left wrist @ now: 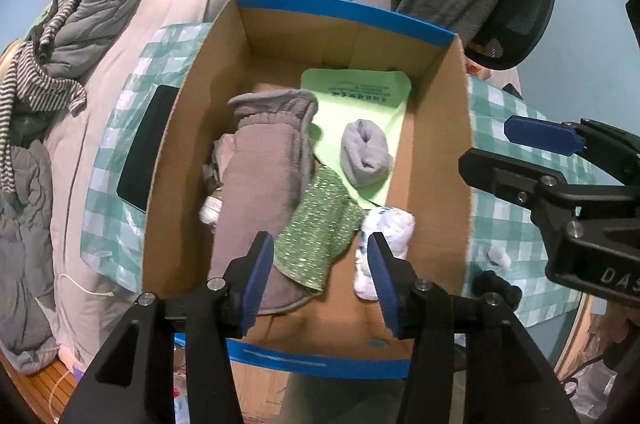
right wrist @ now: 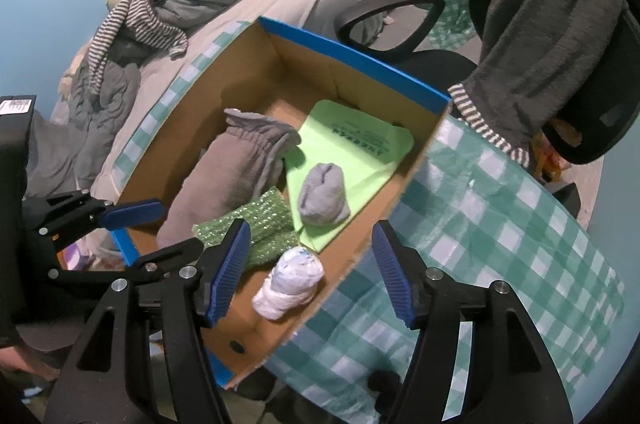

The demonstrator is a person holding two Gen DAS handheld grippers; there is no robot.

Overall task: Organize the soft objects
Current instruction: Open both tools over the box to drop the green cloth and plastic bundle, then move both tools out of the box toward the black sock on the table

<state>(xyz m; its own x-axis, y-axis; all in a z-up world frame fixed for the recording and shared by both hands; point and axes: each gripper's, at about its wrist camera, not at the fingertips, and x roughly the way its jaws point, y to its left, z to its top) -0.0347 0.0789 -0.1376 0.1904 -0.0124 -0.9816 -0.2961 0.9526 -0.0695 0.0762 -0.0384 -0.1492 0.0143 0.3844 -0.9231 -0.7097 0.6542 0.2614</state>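
Observation:
An open cardboard box [left wrist: 436, 128] with blue rims holds soft items: a grey fleece piece [left wrist: 260, 160], a green sparkly cloth [left wrist: 320, 232], a rolled grey sock [left wrist: 364, 152], a white sock bundle [left wrist: 384, 228] and a light green bag [left wrist: 360, 92]. My left gripper [left wrist: 320, 256] is open and empty above the box's near end. My right gripper [right wrist: 312, 264] is open and empty over the white sock bundle [right wrist: 292, 280] at the box's near corner [right wrist: 360, 232]. The right gripper also shows in the left wrist view [left wrist: 520, 152], and the left gripper shows in the right wrist view [right wrist: 152, 224].
The box stands on a green checked cloth [right wrist: 500, 232]. A bed [left wrist: 168, 0] with grey bedding and a striped garment [left wrist: 40, 72] is at the left. An office chair [right wrist: 580, 44] draped with a grey towel stands behind. A small black item [left wrist: 496, 288] lies on the cloth.

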